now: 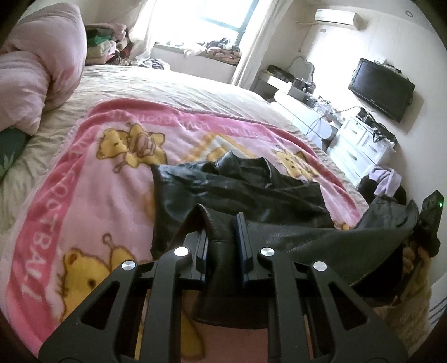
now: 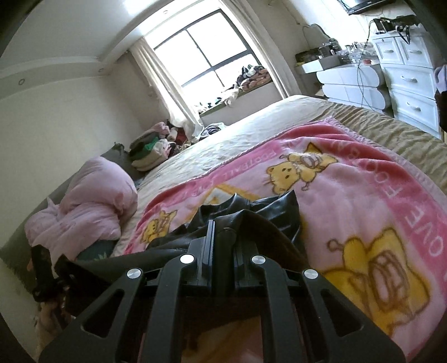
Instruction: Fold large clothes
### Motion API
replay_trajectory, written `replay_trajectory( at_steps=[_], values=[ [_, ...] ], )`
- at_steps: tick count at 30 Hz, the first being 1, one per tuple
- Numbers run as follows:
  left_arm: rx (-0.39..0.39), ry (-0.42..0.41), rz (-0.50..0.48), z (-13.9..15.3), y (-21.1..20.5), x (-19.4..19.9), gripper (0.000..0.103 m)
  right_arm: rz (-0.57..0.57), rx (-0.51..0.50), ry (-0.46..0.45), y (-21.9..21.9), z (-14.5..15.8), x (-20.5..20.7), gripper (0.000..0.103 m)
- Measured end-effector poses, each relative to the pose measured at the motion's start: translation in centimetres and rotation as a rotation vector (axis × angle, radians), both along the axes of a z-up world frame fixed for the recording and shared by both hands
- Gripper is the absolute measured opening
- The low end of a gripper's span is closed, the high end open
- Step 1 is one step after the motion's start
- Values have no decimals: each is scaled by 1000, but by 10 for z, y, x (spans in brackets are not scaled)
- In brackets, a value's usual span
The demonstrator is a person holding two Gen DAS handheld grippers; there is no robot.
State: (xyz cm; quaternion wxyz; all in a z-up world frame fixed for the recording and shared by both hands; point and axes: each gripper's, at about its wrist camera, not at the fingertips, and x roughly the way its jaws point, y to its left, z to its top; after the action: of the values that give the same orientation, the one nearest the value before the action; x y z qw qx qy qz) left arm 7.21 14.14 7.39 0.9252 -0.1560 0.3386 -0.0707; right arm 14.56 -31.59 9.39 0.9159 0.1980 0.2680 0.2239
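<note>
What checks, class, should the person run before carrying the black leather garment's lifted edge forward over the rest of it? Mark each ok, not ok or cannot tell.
1. Left gripper clamped on a fold of the black leather garment: ok.
2. Right gripper clamped on the garment: ok.
3. Lifted edge taut between the grippers: cannot tell.
4. Rest of the garment lying flat on the pink blanket: not ok, the collar end is rumpled.
5. Blanket beyond the garment free of other clothes: ok.

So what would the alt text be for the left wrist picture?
The left gripper is shut on a fold of a black leather jacket, which lies on a pink cartoon-bear blanket spread over a bed. Behind are a bright window and a wall television.
</note>
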Motion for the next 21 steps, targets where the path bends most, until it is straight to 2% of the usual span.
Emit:
replay_trajectory(
  at_steps=[11, 21],
  values=[
    [-23, 48, 18, -19, 17, 56, 10, -26, -20, 38, 18, -13, 59, 9],
    [-34, 86, 46, -50, 28, 90, 10, -64, -79, 66, 26, -46, 96, 9]
  ],
)
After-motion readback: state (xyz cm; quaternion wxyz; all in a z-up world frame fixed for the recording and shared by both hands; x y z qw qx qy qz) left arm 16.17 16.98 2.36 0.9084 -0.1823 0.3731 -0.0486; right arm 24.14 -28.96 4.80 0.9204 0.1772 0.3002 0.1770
